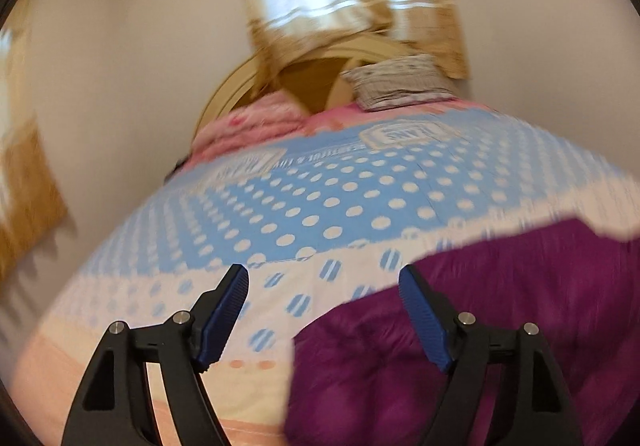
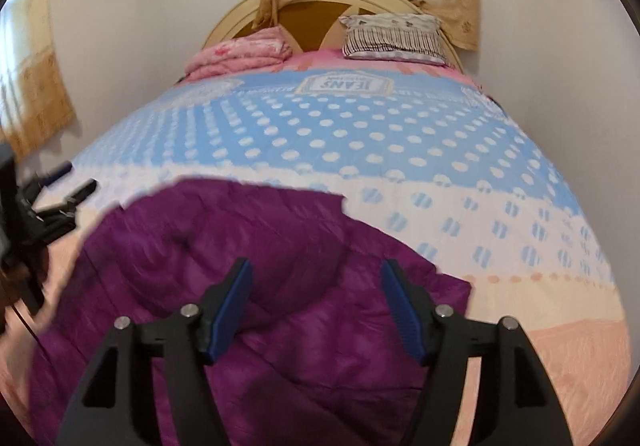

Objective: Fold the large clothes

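A bed covered by a blue polka-dot bedspread (image 2: 360, 134) fills my view. On its near end a crumpled purple garment (image 2: 248, 246) lies from 6 to 9 o'clock. A striped pillow (image 2: 394, 36) sits at 12 o'clock. My right gripper (image 2: 316, 306) hovers over the garment, jaws spread wide and empty. My left gripper (image 1: 324, 310) is likewise spread wide, holding nothing, at the garment's left edge.

one purple garment (image 2: 248, 286), one pillow (image 2: 394, 36), one pink blanket (image 2: 240, 54), two tools (image 2: 316, 278)
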A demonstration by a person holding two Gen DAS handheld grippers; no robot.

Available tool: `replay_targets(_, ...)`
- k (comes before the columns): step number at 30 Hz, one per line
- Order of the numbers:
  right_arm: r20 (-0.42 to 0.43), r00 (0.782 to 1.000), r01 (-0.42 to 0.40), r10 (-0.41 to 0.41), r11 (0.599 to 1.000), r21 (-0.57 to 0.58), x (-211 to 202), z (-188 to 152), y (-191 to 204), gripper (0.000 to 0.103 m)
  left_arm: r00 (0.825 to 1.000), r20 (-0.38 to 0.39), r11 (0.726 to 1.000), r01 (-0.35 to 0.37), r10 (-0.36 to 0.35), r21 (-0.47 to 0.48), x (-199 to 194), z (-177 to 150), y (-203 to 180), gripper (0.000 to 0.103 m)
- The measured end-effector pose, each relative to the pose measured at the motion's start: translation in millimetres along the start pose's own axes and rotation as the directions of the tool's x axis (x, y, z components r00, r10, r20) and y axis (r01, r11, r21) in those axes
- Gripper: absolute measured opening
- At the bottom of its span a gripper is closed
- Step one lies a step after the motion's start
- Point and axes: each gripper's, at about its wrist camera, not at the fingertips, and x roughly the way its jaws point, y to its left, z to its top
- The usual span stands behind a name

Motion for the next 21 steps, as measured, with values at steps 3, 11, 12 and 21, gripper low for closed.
replay_targets(3, -0.027, 0.999, -0.019, 0.021, 0.997, 0.079, 20, 20, 18, 0.069, 0.995, -0.096, 1.000, -0.007, 0.008, 0.011, 14, 2, -32, 0.080)
replay_targets(11, -0.257, 0.966, 0.017, -0.039, 0.996, -0.089, 82, -28, 57, 0.060, 0.956, -0.291, 0.995, -0.001, 0.030, 0.099, 32, -72, -67, 0.081)
replay_targets(12, -0.266, 0.963, 0.020, -0.048, 0.994, -0.106, 84, -37, 57, 0.060, 0.958, -0.285, 0.996, 0.003, 0.024, 0.095, 32, -75, -67, 0.081)
replay_targets(21, -0.291, 0.956, 0.015, -0.044, 0.995, -0.100, 78, -43, 46, 0.059, 0.960, -0.279, 0.997, 0.023, -0.003, 0.067, 20, -51, -59, 0.081)
